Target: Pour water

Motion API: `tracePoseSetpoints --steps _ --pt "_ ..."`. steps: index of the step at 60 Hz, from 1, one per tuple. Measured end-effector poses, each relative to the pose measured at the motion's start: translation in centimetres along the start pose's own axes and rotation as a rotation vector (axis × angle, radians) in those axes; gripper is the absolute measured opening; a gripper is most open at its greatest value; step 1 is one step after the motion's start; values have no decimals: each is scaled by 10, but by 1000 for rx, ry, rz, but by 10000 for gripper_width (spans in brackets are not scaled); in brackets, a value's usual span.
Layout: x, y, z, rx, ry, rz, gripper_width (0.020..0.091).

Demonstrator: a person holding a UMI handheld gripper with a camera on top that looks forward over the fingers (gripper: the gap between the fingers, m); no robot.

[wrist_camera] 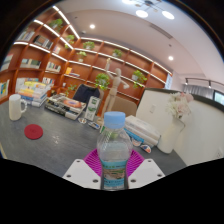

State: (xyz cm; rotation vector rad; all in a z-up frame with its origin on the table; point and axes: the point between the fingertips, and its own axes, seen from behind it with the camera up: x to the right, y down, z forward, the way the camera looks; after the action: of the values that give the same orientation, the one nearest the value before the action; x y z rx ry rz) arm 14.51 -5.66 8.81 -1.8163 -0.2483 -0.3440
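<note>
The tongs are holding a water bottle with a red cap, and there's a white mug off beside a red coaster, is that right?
Not quite. The gripper view shows the water bottle between the tongs has a blue cap, not red. The rest stands: the white mug sits beside the red coaster.

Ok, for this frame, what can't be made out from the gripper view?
- Water bottle: its base is hidden between the fingers, and the water level is unreadable.
- Gripper: the bottle covers the pink pads, so contact on both sides cannot be confirmed.
- White cup and red disc: too small to show contents or type.
- Shelf items: too small to identify.
</note>
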Motion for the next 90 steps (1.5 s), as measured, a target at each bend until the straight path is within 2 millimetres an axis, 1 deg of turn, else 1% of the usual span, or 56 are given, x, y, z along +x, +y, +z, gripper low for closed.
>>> tracePoseSetpoints --steps 2,8,9,10,13,14,15,17,18,23,25,26,30,34,36,37,41,44,48,57,64,70,73,76,80,85,86,88,90 --pt "-15 -7 -1 0 -5 -57 264" --pt "-67 -35 3 1 -14 -242 264" --pt "-72 -38 3 5 -22 -272 264" --pt "-86 -44 6 9 -20 -302 264" --pt "-114 -59 9 19 -35 -393 265" --pt "-123 -64 10 20 -38 -425 294" --pt "-128 -69 9 22 -49 -459 290" --pt "-146 -76 11 30 -65 -522 290" --pt "-158 -81 11 31 -62 -551 289" --pt "-199 -108 12 75 -57 -700 288" --pt "-210 -118 13 101 -57 -767 288" --pt "-217 -122 18 115 -53 -797 287" --pt "-241 -143 15 153 -18 -940 288" --pt "-259 -160 15 192 20 -1091 288" --pt "-265 -167 17 206 42 -1163 288" --pt "-268 -168 22 215 50 -1197 287" --pt "-284 -178 24 243 82 -1321 286" --pt "-288 -185 27 268 112 -1411 287" --pt "-298 -194 25 301 153 -1521 288" --pt "-319 -203 21 369 191 -1701 286" --pt "-321 -201 23 363 196 -1739 288" --pt "-321 -207 20 380 239 -1778 286" --pt "-320 -207 19 386 244 -1770 288" --pt "-318 -205 19 375 224 -1723 289" --pt "-311 -205 19 358 165 -1584 288" --pt "-297 -204 17 321 78 -1319 289" --pt "-295 -201 17 317 73 -1261 289" --pt "-286 -200 18 292 24 -1131 288" --pt "-283 -197 16 275 -30 -1000 291"
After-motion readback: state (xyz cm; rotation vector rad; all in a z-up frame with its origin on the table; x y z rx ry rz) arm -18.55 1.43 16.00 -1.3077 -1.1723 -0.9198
